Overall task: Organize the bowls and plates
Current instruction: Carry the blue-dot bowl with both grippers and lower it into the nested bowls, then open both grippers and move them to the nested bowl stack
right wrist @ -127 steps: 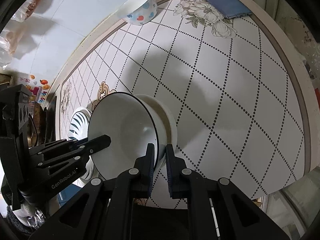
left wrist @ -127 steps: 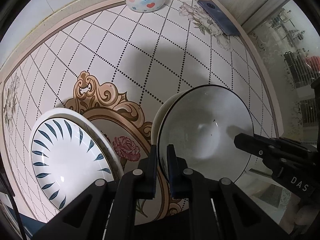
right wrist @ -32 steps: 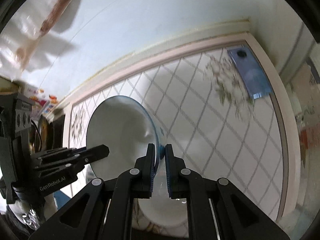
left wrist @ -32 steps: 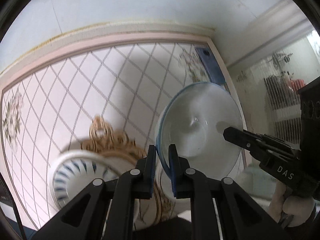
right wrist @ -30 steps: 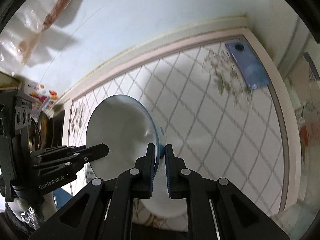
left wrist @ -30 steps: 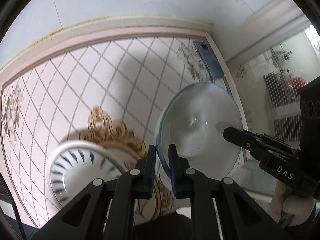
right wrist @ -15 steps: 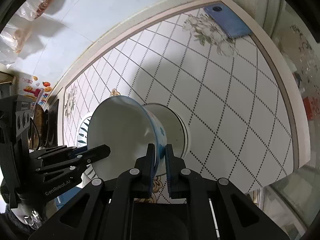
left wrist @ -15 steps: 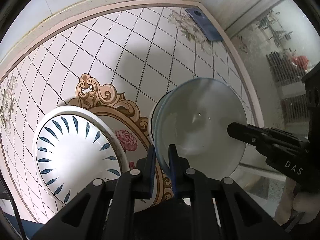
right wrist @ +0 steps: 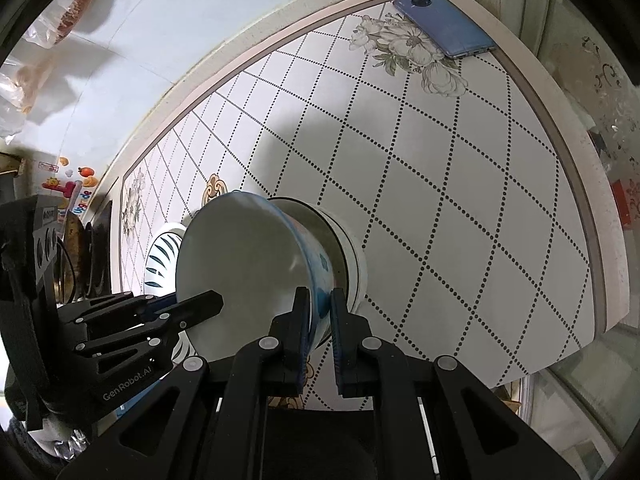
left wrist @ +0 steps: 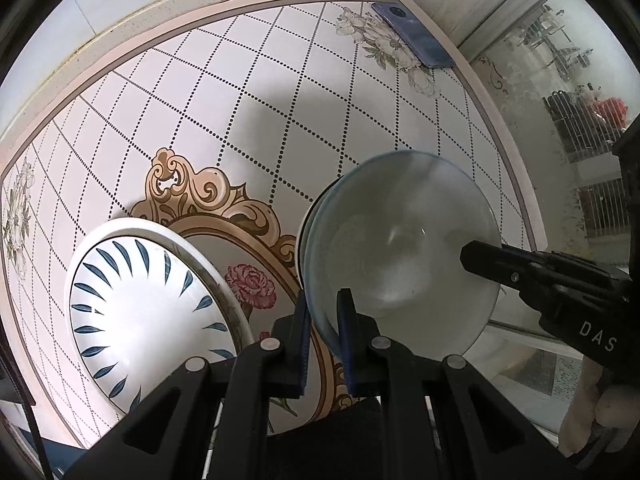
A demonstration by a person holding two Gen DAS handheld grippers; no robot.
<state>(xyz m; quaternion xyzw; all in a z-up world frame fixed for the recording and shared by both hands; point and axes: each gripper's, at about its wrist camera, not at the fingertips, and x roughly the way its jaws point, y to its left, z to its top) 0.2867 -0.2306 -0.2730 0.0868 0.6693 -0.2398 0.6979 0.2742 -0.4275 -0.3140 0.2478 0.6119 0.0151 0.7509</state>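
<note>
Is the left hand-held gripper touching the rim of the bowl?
Touching. In the left wrist view, the left hand-held gripper has one finger on each side of the bowl rim, clamping it.

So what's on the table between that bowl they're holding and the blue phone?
Nothing: in the right wrist view, only bare patterned table lies between the bowl and the phone.

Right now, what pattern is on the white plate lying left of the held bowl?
Dark blue leaf-shaped strokes radiating around the white plate, clearest in the left wrist view.

— Where is there room?
— The table (left wrist: 248, 92) lies bare across its middle and far side.
— And what blocks?
— Plate (left wrist: 148, 316) near left, bowls (right wrist: 348, 256) centre, phone (right wrist: 444, 26) far corner.
</note>
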